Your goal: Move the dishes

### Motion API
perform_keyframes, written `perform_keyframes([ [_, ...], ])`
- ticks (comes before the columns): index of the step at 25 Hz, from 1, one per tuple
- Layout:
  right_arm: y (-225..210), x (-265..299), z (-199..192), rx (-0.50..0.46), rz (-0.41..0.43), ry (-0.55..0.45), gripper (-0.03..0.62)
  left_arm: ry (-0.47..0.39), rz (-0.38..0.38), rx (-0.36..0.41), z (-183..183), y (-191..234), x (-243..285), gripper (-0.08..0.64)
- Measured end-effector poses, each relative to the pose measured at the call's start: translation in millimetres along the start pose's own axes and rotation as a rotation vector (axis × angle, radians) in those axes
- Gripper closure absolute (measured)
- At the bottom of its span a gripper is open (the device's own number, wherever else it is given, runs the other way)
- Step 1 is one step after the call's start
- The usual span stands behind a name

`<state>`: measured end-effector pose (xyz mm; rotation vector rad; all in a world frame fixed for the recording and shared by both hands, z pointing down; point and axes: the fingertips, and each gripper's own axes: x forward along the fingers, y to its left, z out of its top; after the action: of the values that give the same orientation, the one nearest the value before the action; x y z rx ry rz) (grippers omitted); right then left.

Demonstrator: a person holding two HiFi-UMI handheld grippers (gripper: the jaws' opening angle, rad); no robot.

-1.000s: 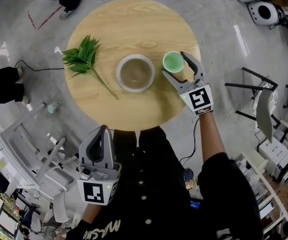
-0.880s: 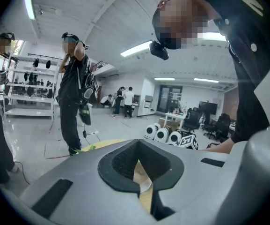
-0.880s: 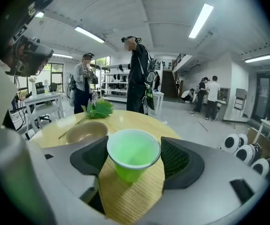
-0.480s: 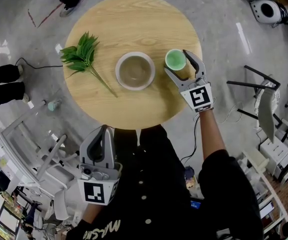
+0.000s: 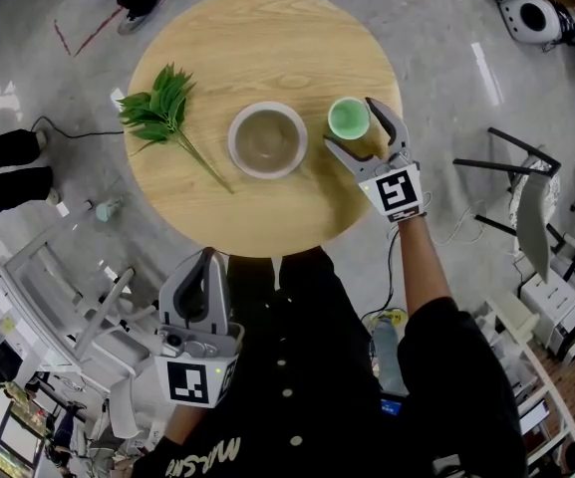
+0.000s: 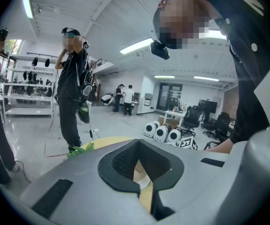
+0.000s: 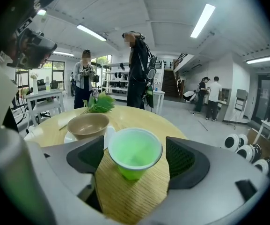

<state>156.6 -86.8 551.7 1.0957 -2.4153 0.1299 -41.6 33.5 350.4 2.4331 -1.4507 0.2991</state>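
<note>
Jaws of the right gripper [image 5: 350, 124], just spread apart, bracket a translucent green cup [image 7: 134, 151] on the round wood-grain table [image 5: 267, 38] — the left gripper [image 5: 205, 257] closed, empty.

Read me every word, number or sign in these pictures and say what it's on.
No text can be read outright.
Shirt: white lettering, upside down and cut off; unreadable.
Marker cubes: black-and-white square patterns, no letters.
Green cup, bowl, table: no print.
</note>
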Motion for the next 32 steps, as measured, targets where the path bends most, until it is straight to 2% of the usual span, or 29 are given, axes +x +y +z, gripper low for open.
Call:
perform_keyframes([
  [4,-5,-5,5,0.008,-0.008,-0.005,0.176,0.002,-0.005,0.003,3,-1,1,0.543],
  [9,-12,-24,25,-0.068,-0.018,-0.049,0.192,-0.025,-0.011,0.018,12,0,-1,0.543],
  [14,-15,-45,45,-0.028,-0.041,-0.043,0.221,-0.042,-0.016,0.033,23,2,-2,0.543],
  [19,1,-66,67,0.122,-0.059,-0.024,0.255,-0.049,-0.016,0.030,32,5,-6,0.543],
  [22,19,-76,72,0.251,-0.070,0.013,0.321,-0.061,-0.016,0.032,39,6,-8,0.543],
  [24,34,-76,69,0.334,-0.069,0.039,0.323,-0.078,-0.014,0.034,43,8,-10,0.543],
  [28,65,-60,57,0.496,-0.043,0.103,0.399,-0.108,-0.004,0.030,48,13,-16,0.543],
  [32,83,-35,47,0.623,-0.018,0.165,0.399,-0.120,0.008,0.029,48,20,-23,0.543],
])
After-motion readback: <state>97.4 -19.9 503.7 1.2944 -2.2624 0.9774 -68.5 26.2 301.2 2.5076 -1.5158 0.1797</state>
